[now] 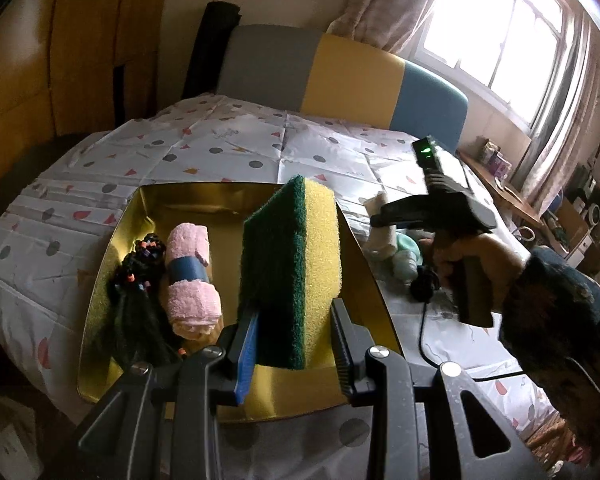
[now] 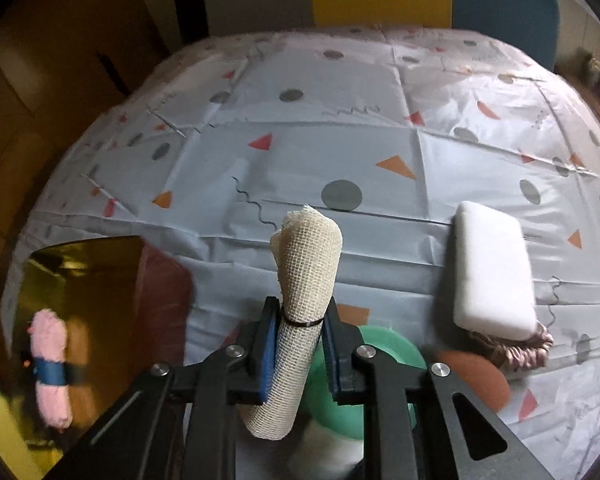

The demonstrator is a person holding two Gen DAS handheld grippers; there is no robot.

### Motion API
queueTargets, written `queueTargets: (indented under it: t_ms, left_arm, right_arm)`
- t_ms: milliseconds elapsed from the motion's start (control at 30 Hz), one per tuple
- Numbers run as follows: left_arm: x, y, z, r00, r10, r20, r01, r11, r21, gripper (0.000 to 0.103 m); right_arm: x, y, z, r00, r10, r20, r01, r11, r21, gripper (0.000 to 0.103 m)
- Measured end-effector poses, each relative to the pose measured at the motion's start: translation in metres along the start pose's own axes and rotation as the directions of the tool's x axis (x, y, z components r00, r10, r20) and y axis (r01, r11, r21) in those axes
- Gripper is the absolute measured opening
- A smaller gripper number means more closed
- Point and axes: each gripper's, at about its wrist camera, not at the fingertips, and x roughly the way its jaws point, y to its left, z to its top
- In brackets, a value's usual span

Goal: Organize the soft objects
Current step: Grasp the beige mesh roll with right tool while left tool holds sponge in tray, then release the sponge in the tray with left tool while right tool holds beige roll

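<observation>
My left gripper point(image 1: 294, 338) is shut on a yellow sponge with a green scouring face point(image 1: 290, 268), held upright over the gold tray point(image 1: 112, 256). In the tray lie a rolled pink towel with a blue band point(image 1: 190, 276) and a dark beaded hair piece point(image 1: 138, 280). My right gripper point(image 2: 300, 332) is shut on a rolled cream mesh cloth point(image 2: 304, 280) tied with a dark band, raised above the table. The right gripper also shows in the left wrist view point(image 1: 440, 204), right of the tray. The pink towel point(image 2: 52, 372) and tray point(image 2: 84, 280) show at the right wrist view's left.
A white sponge block point(image 2: 492, 272) lies on a brownish scrunchie point(image 2: 516, 348) at the right. A green round object point(image 2: 384, 360) and a brown-orange round object point(image 2: 476, 380) lie below the right gripper. The patterned tablecloth point(image 2: 340, 140) covers the table. A tricolour chair back point(image 1: 340, 76) stands behind.
</observation>
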Motion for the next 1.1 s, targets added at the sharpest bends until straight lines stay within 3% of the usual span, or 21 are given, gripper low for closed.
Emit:
queueTargets:
  t_ms: [300,500,800,1100]
  left_arm:
    - [0.001,-0.002,-0.007,1.0,-0.013,-0.017,0.013,1.0,-0.011,0.033]
    - [0.0,0.009,-0.012,1.0,-0.015,-0.016,0.014,0.999,-0.045,0.033]
    - [0.001,0.044,-0.006,1.0,-0.008,-0.023,0.005,0.989,-0.151,0.033]
    - [0.041,0.056,0.026,0.996,-0.025,-0.082,0.006,0.973,-0.229,0.033]
  right_arm:
    - [-0.07,-0.004,-0.033,0.985,0.12,0.123,-0.115,0.992,-0.049,0.018]
    - [-0.103,-0.005,-0.076,0.969,0.208,0.133,-0.195,0.975,-0.104,0.018]
    - [-0.08,-0.022,-0.145,0.979,0.205,0.023,-0.201,0.974,-0.103,0.018]
    - [-0.068,-0.038,-0.15,0.981,0.195,0.014,-0.194,0.978,-0.073,0.018]
